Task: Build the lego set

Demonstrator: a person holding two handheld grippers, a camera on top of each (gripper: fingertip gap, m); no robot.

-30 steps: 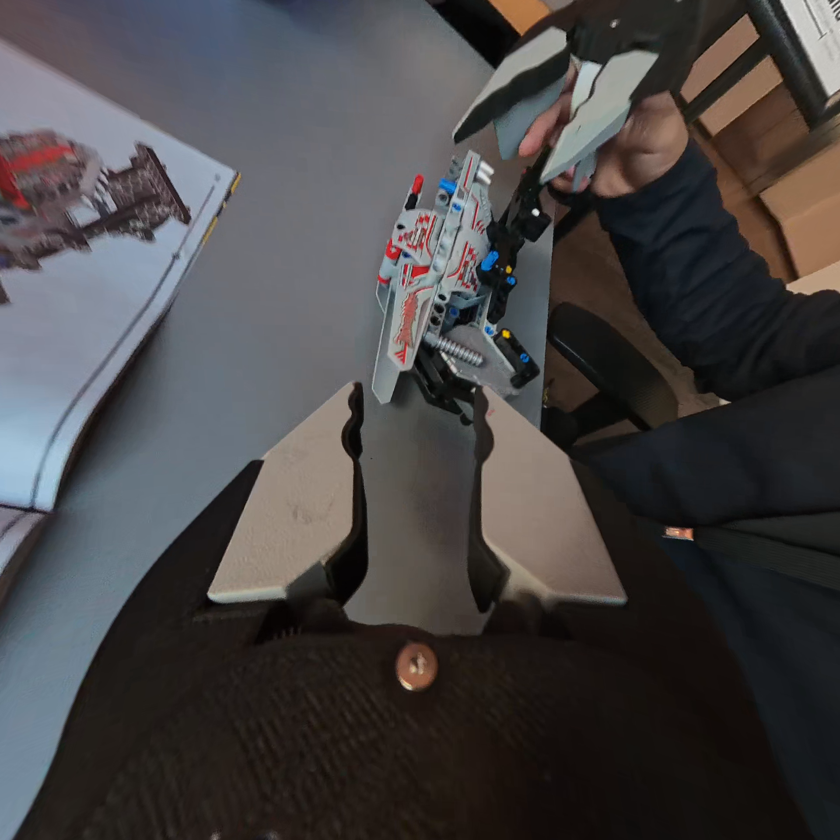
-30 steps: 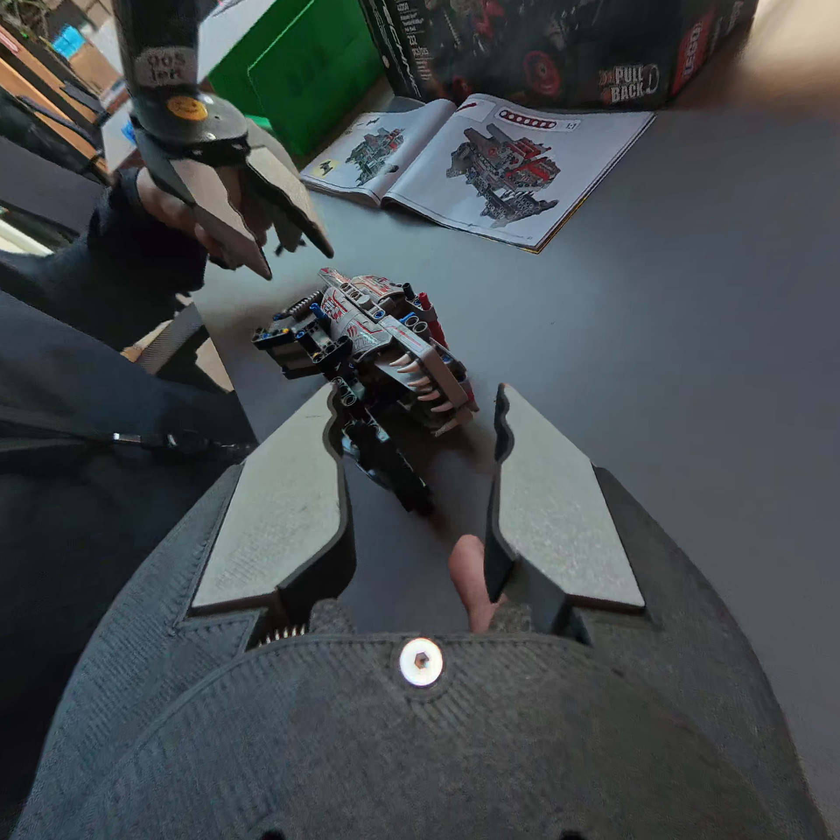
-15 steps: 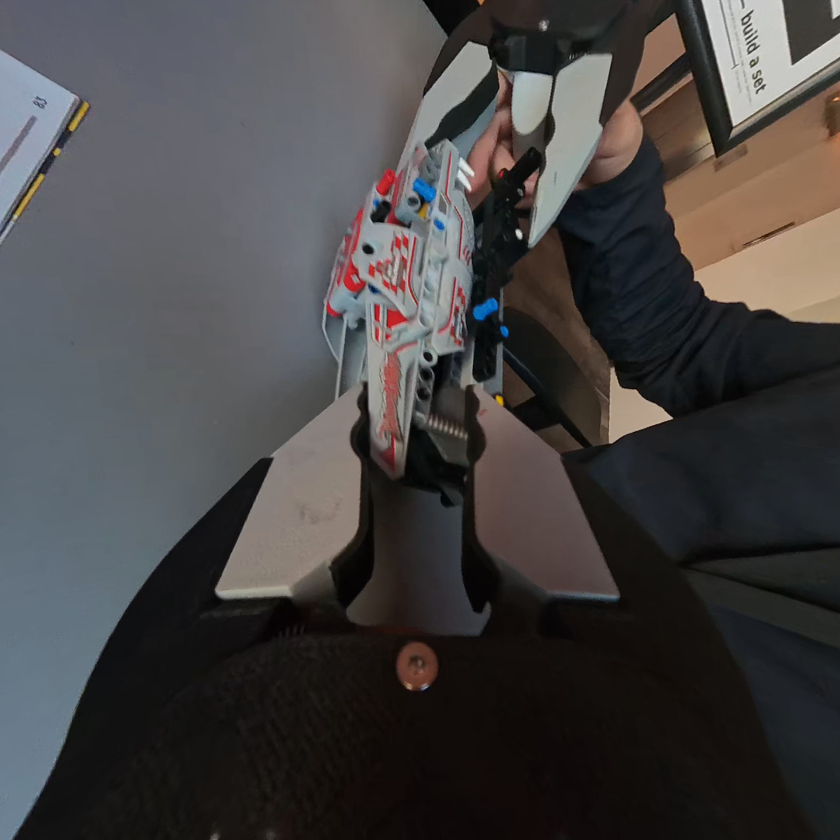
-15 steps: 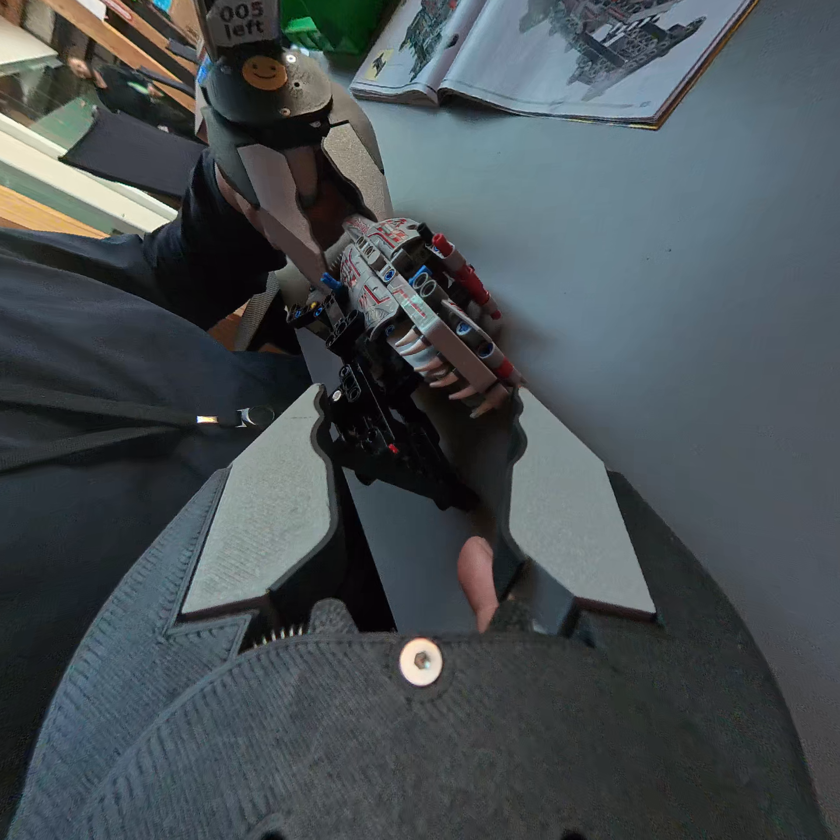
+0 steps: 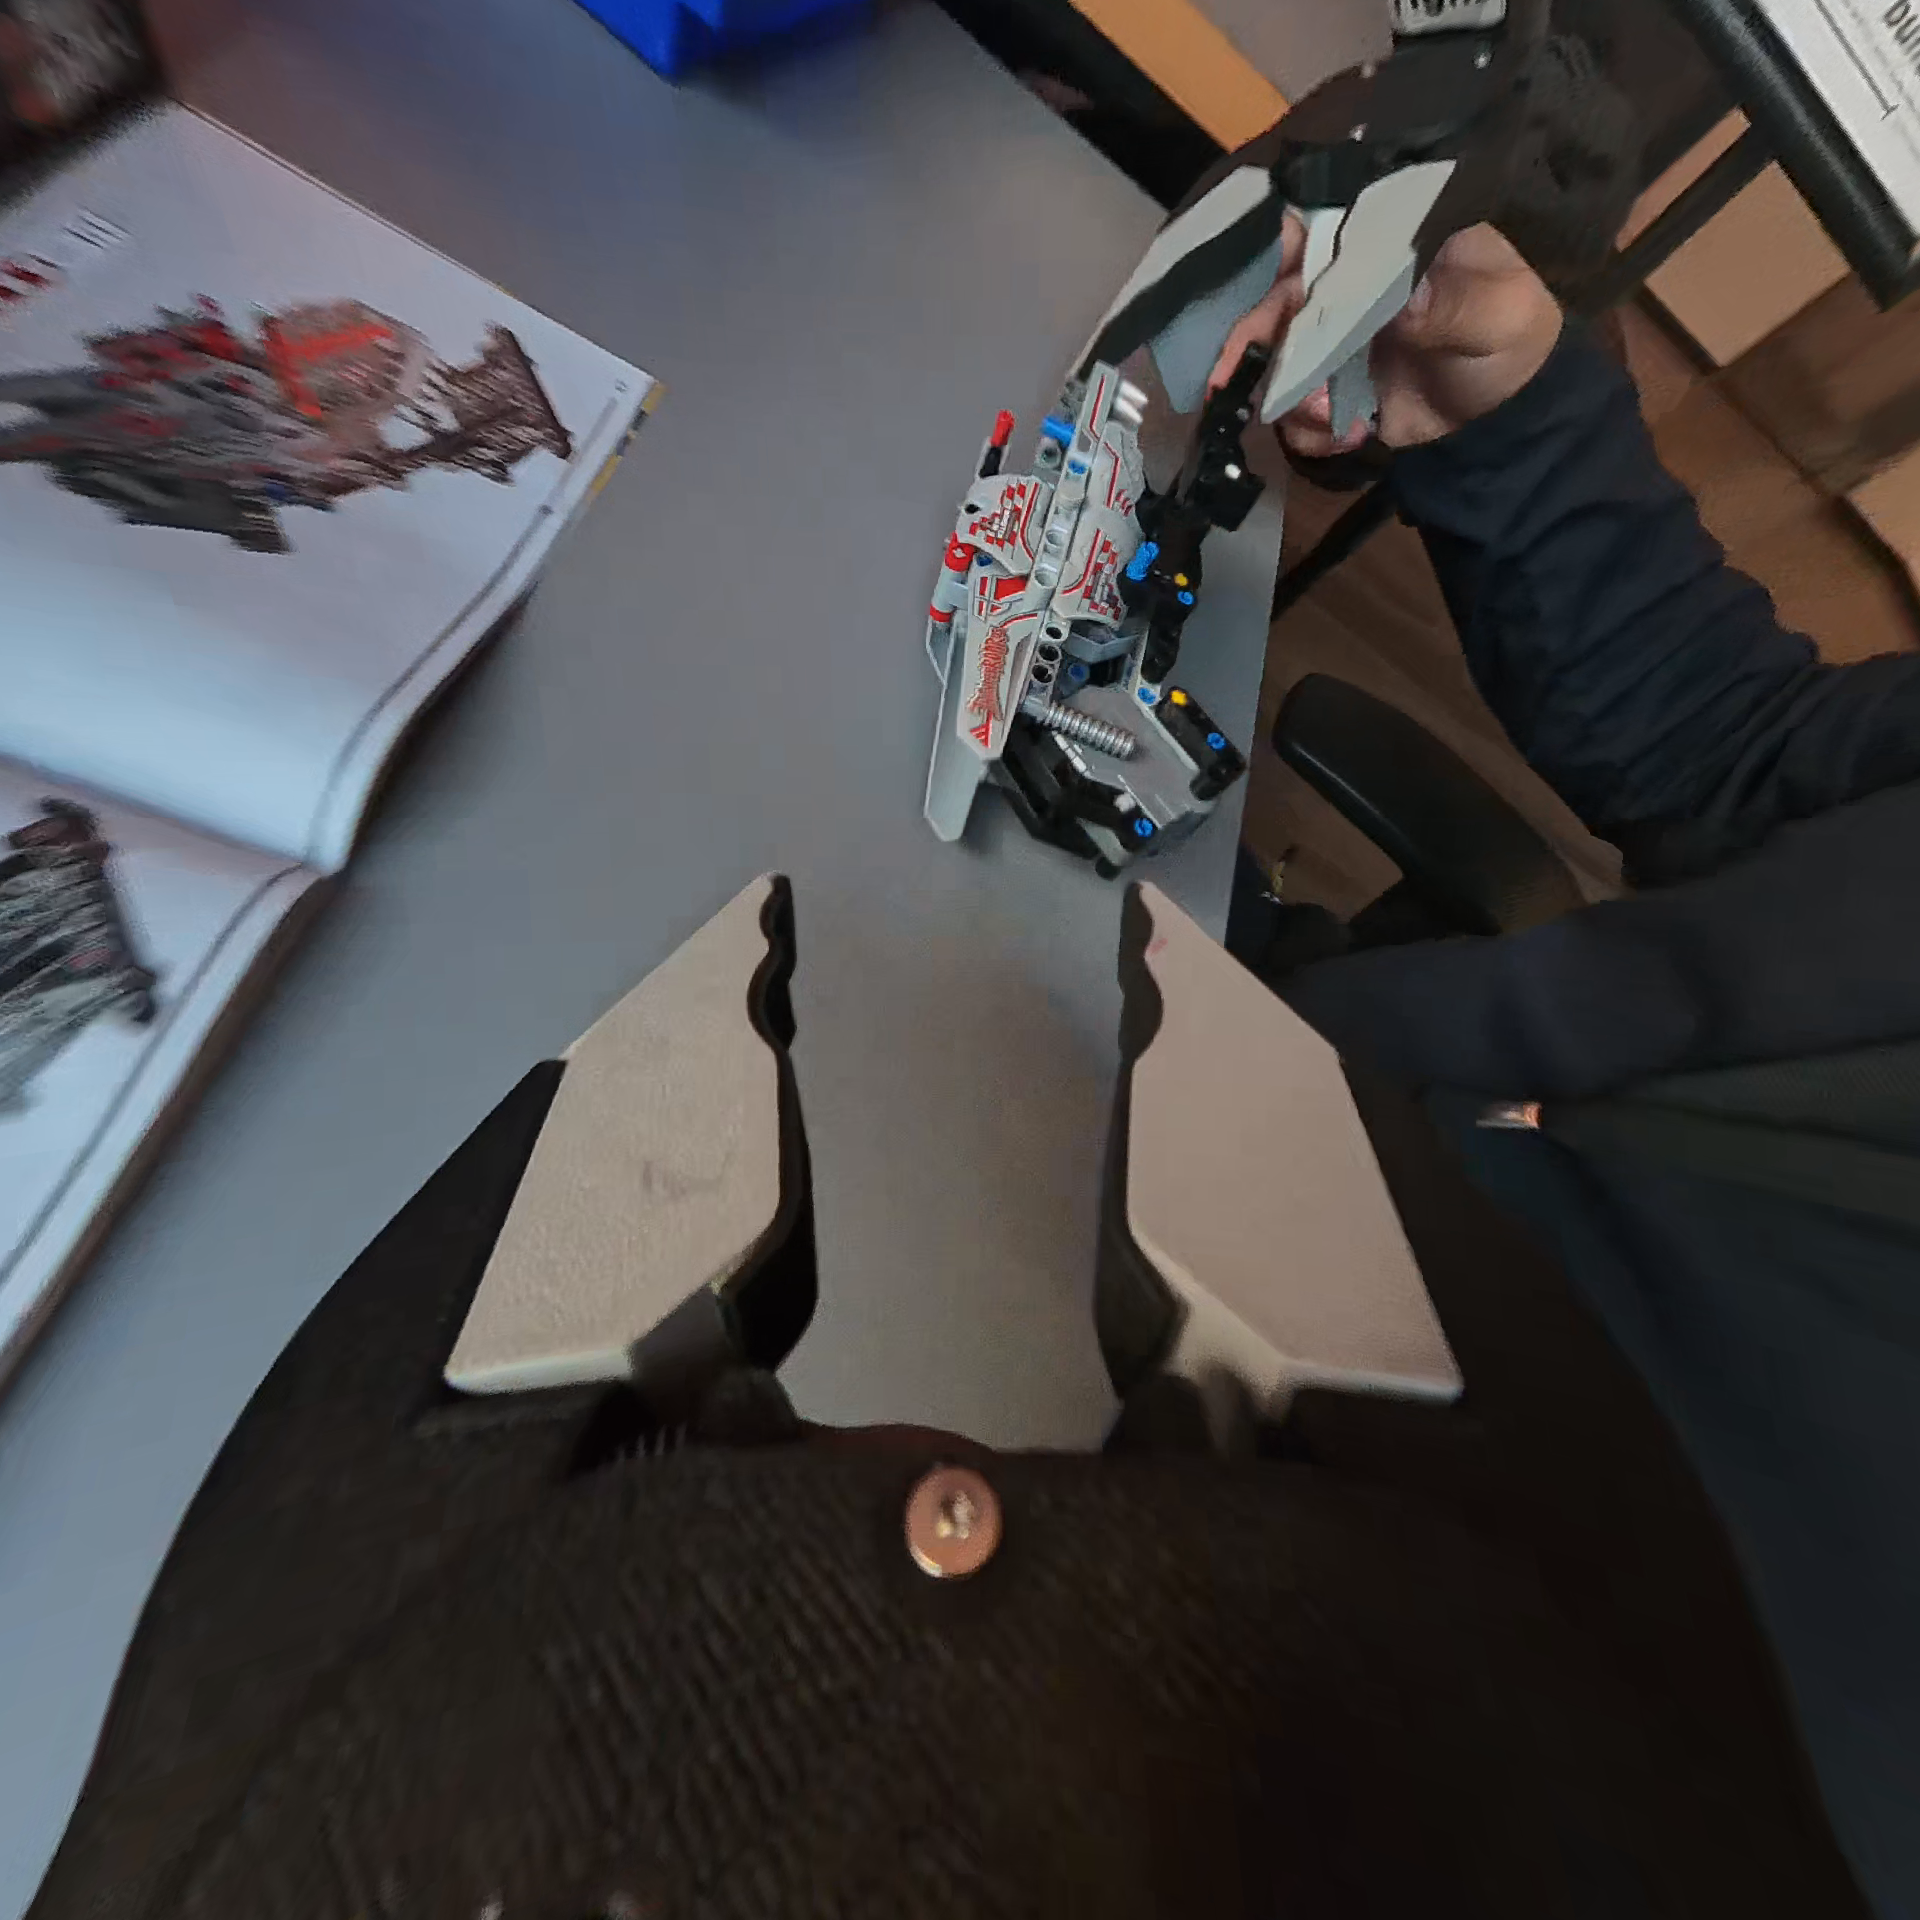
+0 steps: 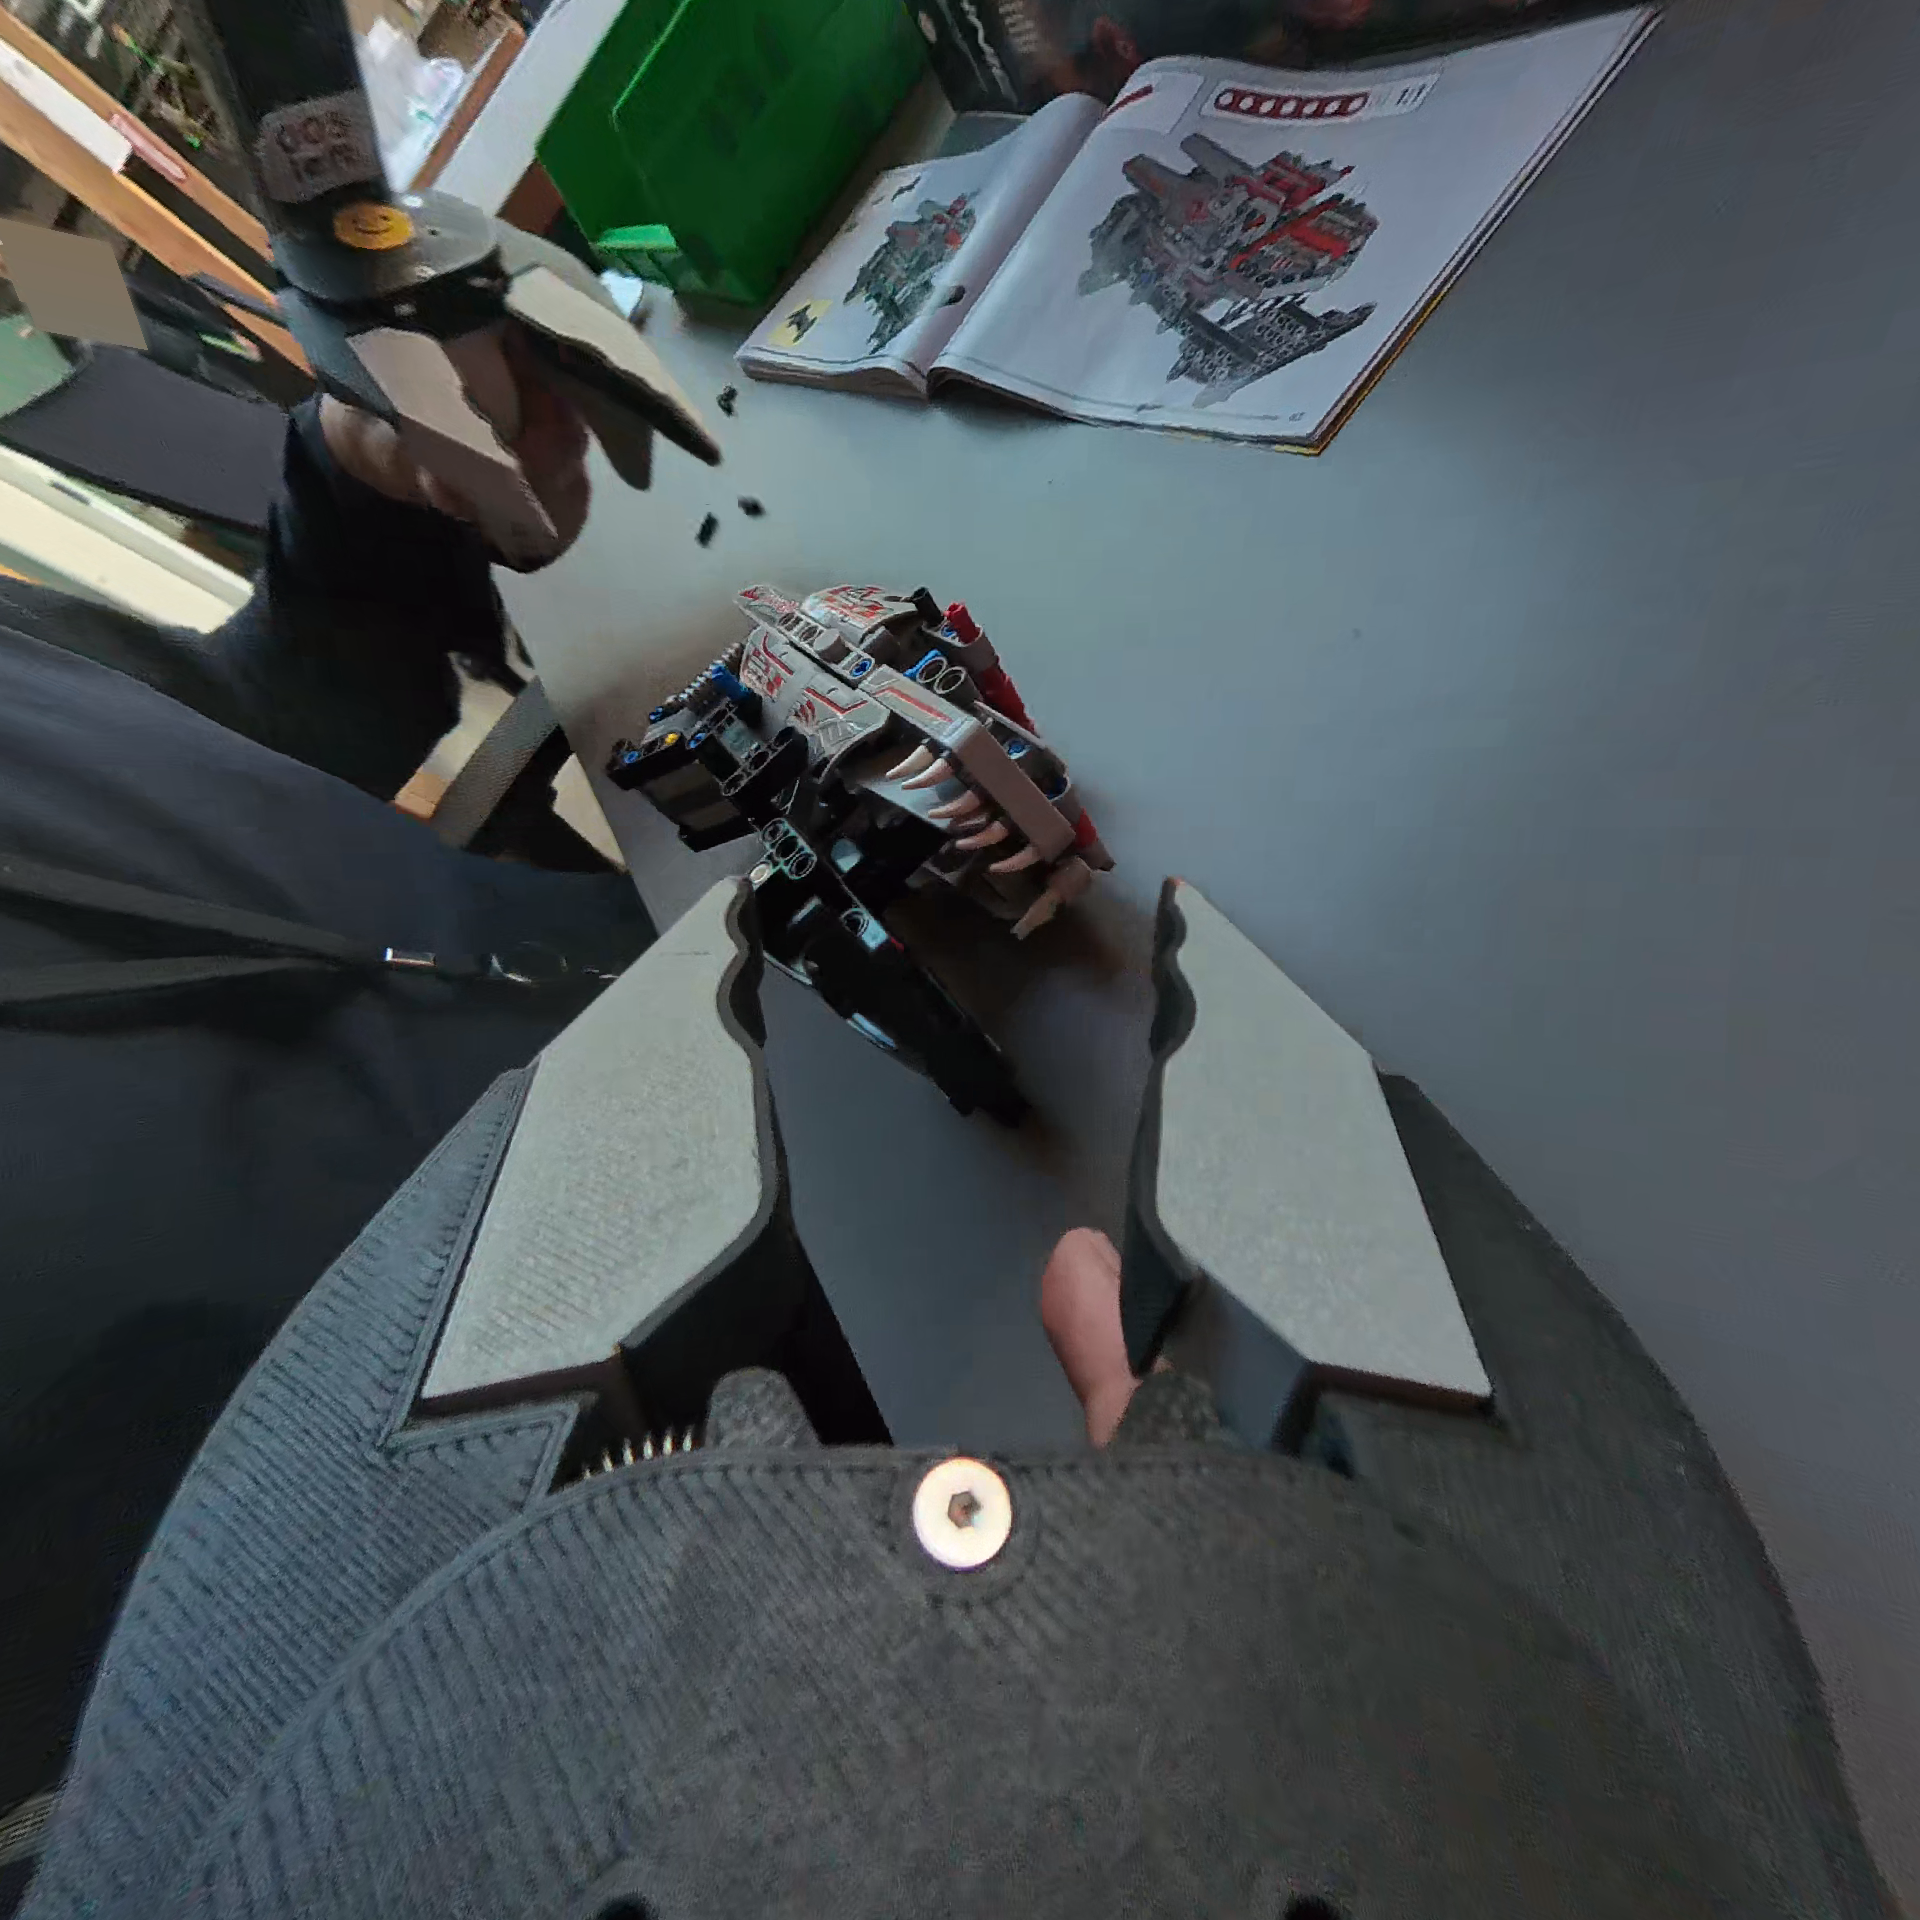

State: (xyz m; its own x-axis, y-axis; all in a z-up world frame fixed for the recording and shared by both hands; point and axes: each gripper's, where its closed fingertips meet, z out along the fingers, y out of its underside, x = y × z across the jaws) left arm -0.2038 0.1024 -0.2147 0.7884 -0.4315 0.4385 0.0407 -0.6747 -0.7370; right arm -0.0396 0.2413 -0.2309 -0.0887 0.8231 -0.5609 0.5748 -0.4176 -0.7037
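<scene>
Lying open at the far left of the desk (image 5: 790,343), the instruction booklet (image 5: 260,582) shows its build pictures toward the person, likely kept there for reference. Further right, the left tongs (image 5: 951,925) hang above bare desk with jaws spread and nothing between them. Just beyond them the lego model (image 5: 1049,634) rests on the desk near its right edge — probably set there so both tools can reach it. Its long axis runs away from the left tongs: the grey wedge end with red markings points back toward them, the black frame end toward the right tongs (image 5: 1262,312) at the far right. In the right wrist view the right tongs (image 6: 956,914) are likewise spread and empty, the model's black frame reaching between their tips, though contact cannot be told — seemingly poised for a grasp. A few small black pieces (image 6: 727,514) lie loose beyond the model.
</scene>
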